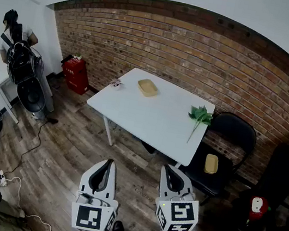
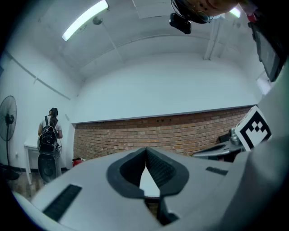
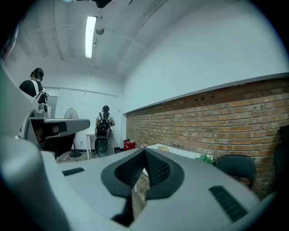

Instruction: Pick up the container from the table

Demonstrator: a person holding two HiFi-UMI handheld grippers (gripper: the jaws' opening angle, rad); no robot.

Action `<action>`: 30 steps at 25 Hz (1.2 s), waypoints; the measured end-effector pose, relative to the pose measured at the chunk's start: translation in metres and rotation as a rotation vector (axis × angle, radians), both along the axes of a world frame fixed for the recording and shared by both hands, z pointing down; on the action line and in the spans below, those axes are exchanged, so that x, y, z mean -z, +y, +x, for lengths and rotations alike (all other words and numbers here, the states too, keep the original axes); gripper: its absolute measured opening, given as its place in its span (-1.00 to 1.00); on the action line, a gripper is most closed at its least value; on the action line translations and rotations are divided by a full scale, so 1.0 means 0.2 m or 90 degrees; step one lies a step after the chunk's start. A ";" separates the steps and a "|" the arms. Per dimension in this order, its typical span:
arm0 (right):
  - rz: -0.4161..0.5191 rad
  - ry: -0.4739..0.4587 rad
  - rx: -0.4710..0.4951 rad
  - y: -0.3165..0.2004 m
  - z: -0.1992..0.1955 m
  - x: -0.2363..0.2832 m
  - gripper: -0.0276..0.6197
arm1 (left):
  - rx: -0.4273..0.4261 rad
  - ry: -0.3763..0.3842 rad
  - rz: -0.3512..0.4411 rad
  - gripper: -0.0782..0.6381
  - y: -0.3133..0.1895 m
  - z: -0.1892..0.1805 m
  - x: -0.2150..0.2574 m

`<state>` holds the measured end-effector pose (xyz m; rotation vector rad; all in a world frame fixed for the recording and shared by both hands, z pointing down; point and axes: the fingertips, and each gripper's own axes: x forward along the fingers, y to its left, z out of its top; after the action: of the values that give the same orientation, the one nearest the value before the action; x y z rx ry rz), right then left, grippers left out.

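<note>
Standing well back from the bench [image 1: 152, 120], the person holds both grippers out in front. The left gripper [image 1: 104, 172] is closed with nothing in it, and so is the right gripper [image 1: 173, 179], likely because nothing is near enough to grab. The yellow container [image 1: 148, 87] sits by the bench's far edge, well apart from a green leafy sprig [image 1: 200, 115]. The person probably needs to walk closer first.

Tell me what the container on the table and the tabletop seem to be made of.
Container: tan, matte, shallow tray; likely wood fibre or plastic, too small to settle. Tabletop: plain white, smooth, even sheen; probably laminate or painted board.
</note>
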<state>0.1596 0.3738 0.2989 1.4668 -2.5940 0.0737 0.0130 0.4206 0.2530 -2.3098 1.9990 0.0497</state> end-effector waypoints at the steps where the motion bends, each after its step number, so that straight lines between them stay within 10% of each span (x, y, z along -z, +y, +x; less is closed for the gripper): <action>1: -0.001 0.001 -0.001 0.00 0.00 0.00 -0.92 | -0.001 0.000 0.000 -0.75 0.00 0.00 0.00; 9: -0.004 -0.010 -0.005 -0.04 -0.01 -0.01 -0.91 | -0.008 0.000 -0.005 -0.75 -0.05 -0.02 -0.02; 11: -0.012 -0.018 0.009 -0.05 -0.03 -0.01 -0.21 | -0.010 0.001 -0.004 -0.76 -0.07 -0.04 -0.02; 30: 0.011 -0.005 -0.064 -0.30 -0.23 -0.02 -0.31 | -0.070 -0.002 -0.016 -0.76 -0.34 -0.31 -0.10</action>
<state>0.1135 0.3145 0.3032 1.6053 -2.5320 0.0688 -0.0487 0.3521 0.2724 -2.4325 1.8801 0.0291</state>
